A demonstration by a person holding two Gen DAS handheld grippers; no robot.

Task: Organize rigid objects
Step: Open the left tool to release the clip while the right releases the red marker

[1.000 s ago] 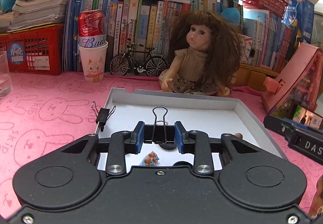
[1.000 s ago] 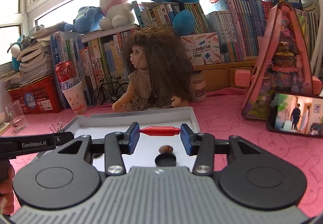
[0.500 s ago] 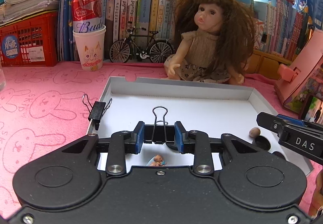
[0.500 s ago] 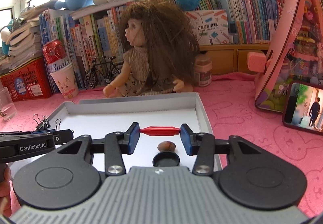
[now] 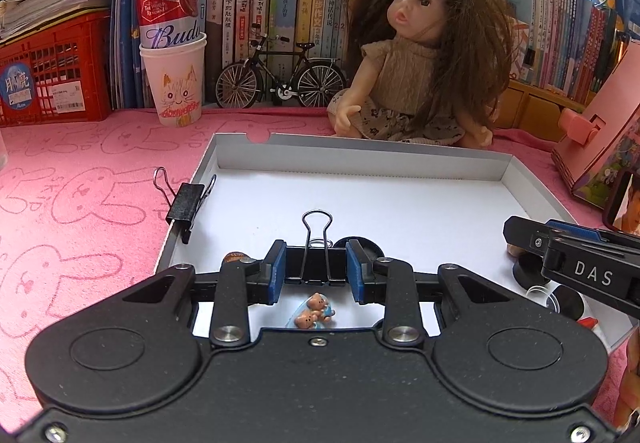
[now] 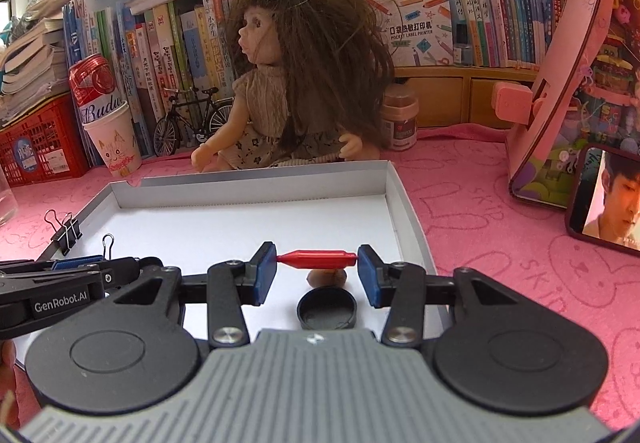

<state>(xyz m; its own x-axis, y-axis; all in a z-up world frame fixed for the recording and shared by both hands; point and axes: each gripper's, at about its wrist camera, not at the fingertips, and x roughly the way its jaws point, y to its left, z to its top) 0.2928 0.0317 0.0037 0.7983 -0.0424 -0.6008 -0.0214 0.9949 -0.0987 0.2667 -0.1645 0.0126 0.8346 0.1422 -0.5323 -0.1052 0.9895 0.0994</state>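
Left gripper (image 5: 316, 270): pads pinch a black binder clip (image 5: 317, 259) by its body, wire handle upright toward 12 o'clock, above the white tray (image 5: 400, 163); a second binder clip (image 5: 185, 203) is clamped on the tray's rim at 10 o'clock; a bear figurine (image 5: 314, 311) lies below the jaws. Right gripper (image 6: 317, 268): pads pinch a red peg (image 6: 316, 258) end to end, held level over the tray; a black cap (image 6: 326, 310) and a brown nut (image 6: 326, 277) lie at 6 o'clock beneath it.

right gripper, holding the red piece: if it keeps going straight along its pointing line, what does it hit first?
Most likely the white floor of the tray. The right gripper tilts downward over it, jaws shut on the red piece. The brown nut and black cap lie just below; depth is unclear.
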